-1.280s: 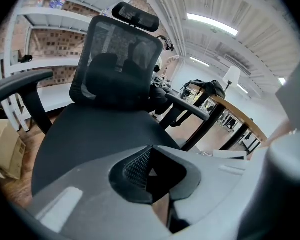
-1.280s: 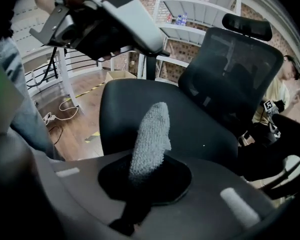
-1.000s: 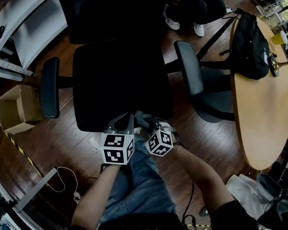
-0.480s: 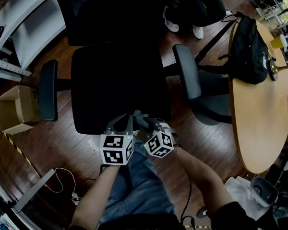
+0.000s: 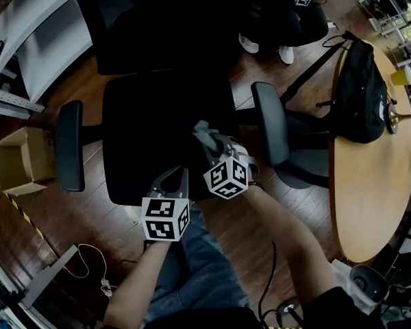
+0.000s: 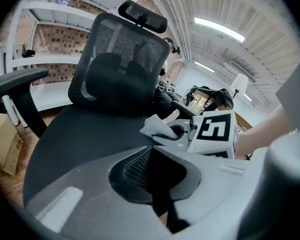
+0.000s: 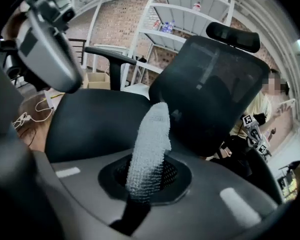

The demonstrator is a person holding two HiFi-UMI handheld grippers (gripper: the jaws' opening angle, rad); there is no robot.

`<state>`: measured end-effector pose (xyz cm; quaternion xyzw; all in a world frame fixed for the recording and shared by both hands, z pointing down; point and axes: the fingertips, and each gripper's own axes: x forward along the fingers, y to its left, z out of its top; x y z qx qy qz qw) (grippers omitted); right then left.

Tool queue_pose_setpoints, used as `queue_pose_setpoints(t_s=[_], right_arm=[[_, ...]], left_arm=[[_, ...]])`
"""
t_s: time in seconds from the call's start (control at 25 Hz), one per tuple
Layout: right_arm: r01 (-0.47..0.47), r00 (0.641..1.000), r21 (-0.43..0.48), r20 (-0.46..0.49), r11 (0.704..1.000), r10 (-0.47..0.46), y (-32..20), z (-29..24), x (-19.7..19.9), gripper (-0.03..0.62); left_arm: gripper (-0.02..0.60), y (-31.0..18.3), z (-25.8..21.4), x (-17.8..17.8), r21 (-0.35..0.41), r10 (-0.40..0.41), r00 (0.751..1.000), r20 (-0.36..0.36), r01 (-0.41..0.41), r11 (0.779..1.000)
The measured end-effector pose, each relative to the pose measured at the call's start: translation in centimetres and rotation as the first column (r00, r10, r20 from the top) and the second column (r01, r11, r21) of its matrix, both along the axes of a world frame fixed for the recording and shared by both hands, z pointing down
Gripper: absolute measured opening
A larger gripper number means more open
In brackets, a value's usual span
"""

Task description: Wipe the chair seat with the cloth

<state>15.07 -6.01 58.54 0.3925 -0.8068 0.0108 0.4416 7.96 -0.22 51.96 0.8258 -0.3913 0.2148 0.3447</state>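
Comparing with the frame a second ago, I read one main change: the right gripper (image 5: 207, 141) has moved forward from the front edge of the seat (image 5: 147, 125) to a position over the seat's right-hand middle. Its jaws are clamped on the cloth (image 5: 201, 130). In the right gripper view the cloth (image 7: 151, 144) stands up from between the closed jaws as a pale, knitted strip, with the seat (image 7: 95, 124) and the mesh backrest (image 7: 215, 84) beyond it. I cannot confirm from any view whether the cloth is touching the seat surface.

The left gripper (image 5: 172, 182) has stayed at the seat's front edge, near the person's knee. In the left gripper view its jaws are together with nothing between them, and the right gripper (image 6: 176, 133) appears ahead and to the right, the cloth (image 6: 157, 126) bunched at its tip above the seat (image 6: 85, 134).

Both armrests, left (image 5: 70, 146) and right (image 5: 269, 123), the box (image 5: 17, 160) and the table (image 5: 373, 177) with the bag (image 5: 362, 74) keep their earlier places.
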Motion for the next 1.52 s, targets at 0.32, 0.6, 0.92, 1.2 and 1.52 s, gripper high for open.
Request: queue_pose_setpoints(t_s=[0.32,0.6,0.92,1.2,1.52], right_arm=[[-0.109,0.993,-0.008,-0.038,0.994,0.108,-8.8,1.1,2.1,0.011],[-0.177,0.982,-0.033,-0.066,0.984,0.175,-14.3,3.2,4.8,0.011],[-0.268,0.957,-0.06,-0.132,0.962,0.258,-19.8,5.5,9.3,0.011],[-0.27,0.95,-0.115,-0.194,0.956,0.245,-20.5,7.9,10.8,0.011],[-0.259,0.959,-0.128,-0.149,0.957,0.24,-18.3,8.3,9.4,0.011]], left_arm=[[0.005,-5.8,0.2,-0.1,-0.01,-0.049,0.999,-0.01,0.049,0.999],[0.005,-10.6,1.2,0.9,-0.032,-0.067,0.998,-0.005,0.067,0.997],[0.005,-14.8,1.6,2.9,-0.028,-0.067,0.997,-0.026,0.066,0.997],[0.005,-15.4,3.0,2.0,-0.046,-0.085,0.996,-0.004,0.085,0.995],[0.005,-14.2,3.4,1.1,-0.044,-0.083,0.997,0.007,0.083,0.996]])
